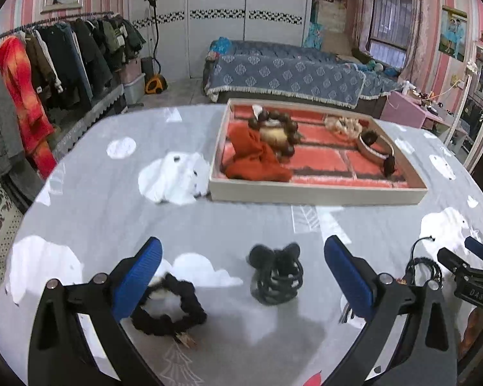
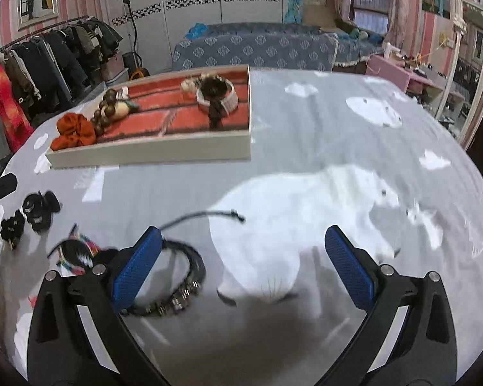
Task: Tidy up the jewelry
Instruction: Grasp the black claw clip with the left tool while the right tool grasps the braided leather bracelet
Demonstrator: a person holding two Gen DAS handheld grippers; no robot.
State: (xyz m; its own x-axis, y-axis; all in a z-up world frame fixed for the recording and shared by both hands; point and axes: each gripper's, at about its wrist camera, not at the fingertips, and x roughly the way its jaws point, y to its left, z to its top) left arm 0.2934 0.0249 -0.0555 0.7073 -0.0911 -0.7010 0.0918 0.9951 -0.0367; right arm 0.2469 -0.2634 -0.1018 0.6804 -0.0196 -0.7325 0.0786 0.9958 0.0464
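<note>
Partly done: tray [image 1: 315,193] already holds beads, bangle, orange scrunchie; black claw clip [image 1: 275,278], black scrunchie [image 1: 169,305], cord bracelet [image 2: 177,276] left on counter [image 1: 112,212]; both grippers' fingers wide open, empty

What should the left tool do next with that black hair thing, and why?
Probably ease the left tool forward and down over the black hair claw clip, then close. Its jaws stand open and empty, the clip lies on the tablecloth right between them, and other pieces already sit in the tray.
</note>
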